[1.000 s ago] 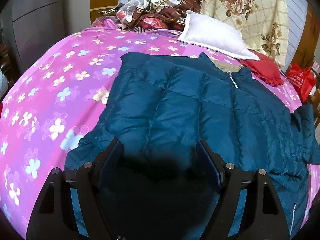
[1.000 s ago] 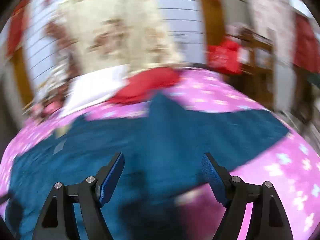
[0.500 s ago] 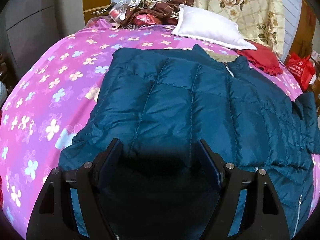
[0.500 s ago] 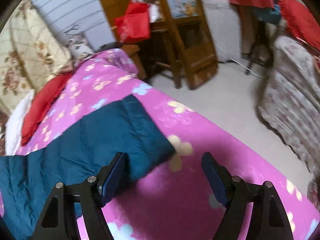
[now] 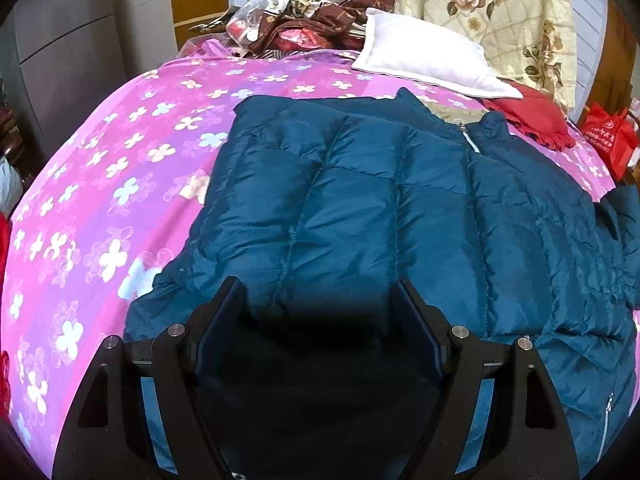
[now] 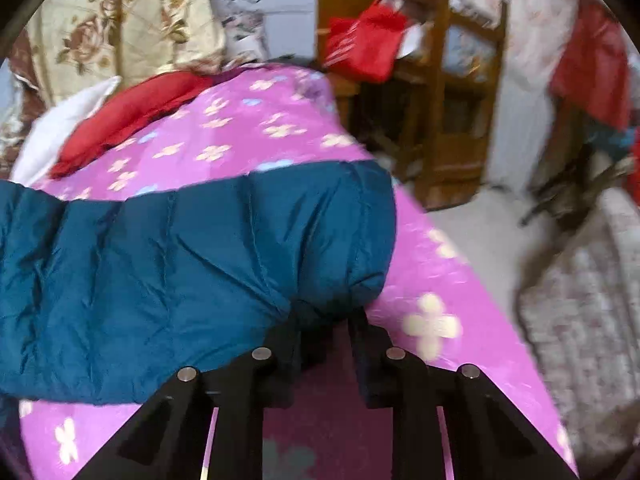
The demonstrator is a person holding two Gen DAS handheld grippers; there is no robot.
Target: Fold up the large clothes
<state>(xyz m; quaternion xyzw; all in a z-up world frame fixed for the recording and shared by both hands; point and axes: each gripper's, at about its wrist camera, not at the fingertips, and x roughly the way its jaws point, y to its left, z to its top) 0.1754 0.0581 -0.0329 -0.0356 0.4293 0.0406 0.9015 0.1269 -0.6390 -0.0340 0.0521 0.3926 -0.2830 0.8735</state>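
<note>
A dark teal quilted jacket (image 5: 360, 208) lies spread flat on the pink flowered bedspread (image 5: 120, 184), collar and zip toward the far side. My left gripper (image 5: 320, 292) stands open low over the jacket's near edge, its wide fingers on either side of dark shadowed fabric. In the right wrist view the jacket's sleeve (image 6: 200, 248) stretches across the bedspread (image 6: 256, 120) toward the bed's edge. My right gripper (image 6: 324, 316) is closing on the sleeve's cuff end, with the dark fabric pinched between its narrow fingers.
A white pillow (image 5: 424, 56), a red cloth (image 5: 532, 116) and a heap of patterned fabrics lie at the bed's far end. Beyond the bed's right edge are bare floor (image 6: 472, 232), a wooden chair (image 6: 452, 120) and a red bag (image 6: 364, 44).
The right gripper swung out along the sleeve to its cuff near the bed's edge and its jaws went from wide open to pinched on the fabric. The left gripper barely moved.
</note>
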